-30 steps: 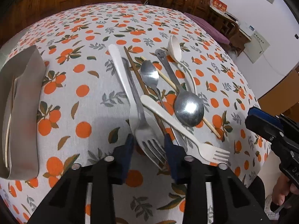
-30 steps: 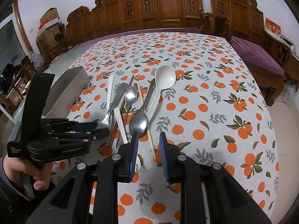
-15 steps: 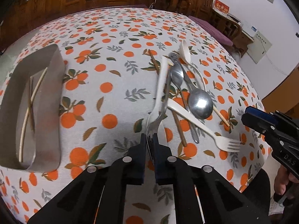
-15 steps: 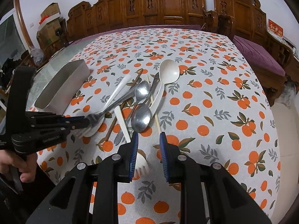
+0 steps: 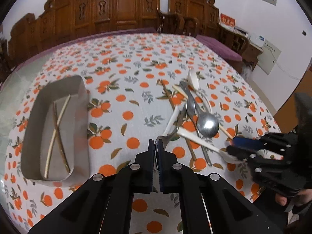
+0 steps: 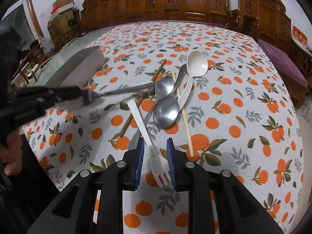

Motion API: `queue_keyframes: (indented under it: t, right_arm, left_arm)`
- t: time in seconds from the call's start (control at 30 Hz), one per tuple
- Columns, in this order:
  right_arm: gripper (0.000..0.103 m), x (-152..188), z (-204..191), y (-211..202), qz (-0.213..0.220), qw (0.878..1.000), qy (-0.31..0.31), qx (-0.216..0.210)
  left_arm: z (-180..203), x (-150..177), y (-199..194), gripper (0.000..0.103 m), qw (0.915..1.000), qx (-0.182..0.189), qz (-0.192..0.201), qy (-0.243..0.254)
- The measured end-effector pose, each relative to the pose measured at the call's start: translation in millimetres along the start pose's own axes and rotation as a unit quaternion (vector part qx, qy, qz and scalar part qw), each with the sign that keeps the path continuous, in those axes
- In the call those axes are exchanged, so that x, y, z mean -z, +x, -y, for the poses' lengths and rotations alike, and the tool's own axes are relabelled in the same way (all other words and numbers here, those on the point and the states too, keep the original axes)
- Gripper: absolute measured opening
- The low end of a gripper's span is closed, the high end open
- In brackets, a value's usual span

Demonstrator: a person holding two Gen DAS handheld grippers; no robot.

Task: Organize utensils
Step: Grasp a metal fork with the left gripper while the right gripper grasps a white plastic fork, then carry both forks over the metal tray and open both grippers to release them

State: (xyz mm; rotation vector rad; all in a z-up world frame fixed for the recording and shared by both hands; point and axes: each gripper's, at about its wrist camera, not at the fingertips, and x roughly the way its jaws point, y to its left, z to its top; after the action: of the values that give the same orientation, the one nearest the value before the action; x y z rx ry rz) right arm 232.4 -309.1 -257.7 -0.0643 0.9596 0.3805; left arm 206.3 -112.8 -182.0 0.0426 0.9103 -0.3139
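A grey metal tray (image 5: 81, 105) is sitting on the orange-print tablecloth (image 5: 124, 72), holding two chopsticks (image 5: 58, 128) crossing each other inside. The left gripper (image 5: 155, 156) is clamping a metal fork (image 6: 124, 91) by its tines, which are lying hidden between the pads; its handle is looking blurred. The right gripper (image 6: 155, 161) is standing part open around the head of a white plastic fork (image 6: 159, 167), pads not pressing. The remaining spoons (image 6: 165, 111) and chopsticks are lying piled right of the tray.
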Motion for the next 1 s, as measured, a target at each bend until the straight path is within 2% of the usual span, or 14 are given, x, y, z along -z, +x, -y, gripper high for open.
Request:
queue_keyframes:
  t: [0.1, 0.23, 0.47, 0.7, 0.77, 1.0]
  right_arm:
    - [0.026, 0.4, -1.4, 8.6, -0.008, 1.000, -0.007, 0.004]
    - [0.026, 0.5, -5.9, 17.1, -0.014, 1.000, -0.020, 0.002]
    - [0.026, -1.1, -19.7, 26.3, -0.021, 0.998, -0.064, 0.015]
    - [0.025, -0.5, -21.7, 26.2, -0.024, 0.996, -0.082, 0.016]
    - [0.009, -0.3, -22.6, 25.9, -0.027, 0.996, -0.086, 0.012]
    - [0.007, -2.8, -23.6, 17.9, -0.019, 0.997, -0.079, 0.002]
  left_arm:
    - [0.0, -1.1, -4.2, 0.002, 0.9999, -0.002, 0.004, 0.010]
    - [0.3, 1.4, 6.1, 0.002, 0.9993, -0.005, -0.022, 0.030]
    - [-6.4, 12.0, 15.2, 0.002, 0.9989, 0.001, -0.038, 0.026]
    - [-8.6, 4.9, -0.9, 0.001, 0.9998, -0.005, -0.006, 0.021]
    - [-8.9, 2.8, -9.4, 0.001, 0.9998, -0.007, 0.007, 0.018]
    - [-13.9, -2.3, -27.2, 0.001, 0.9992, -0.012, 0.036, 0.011]
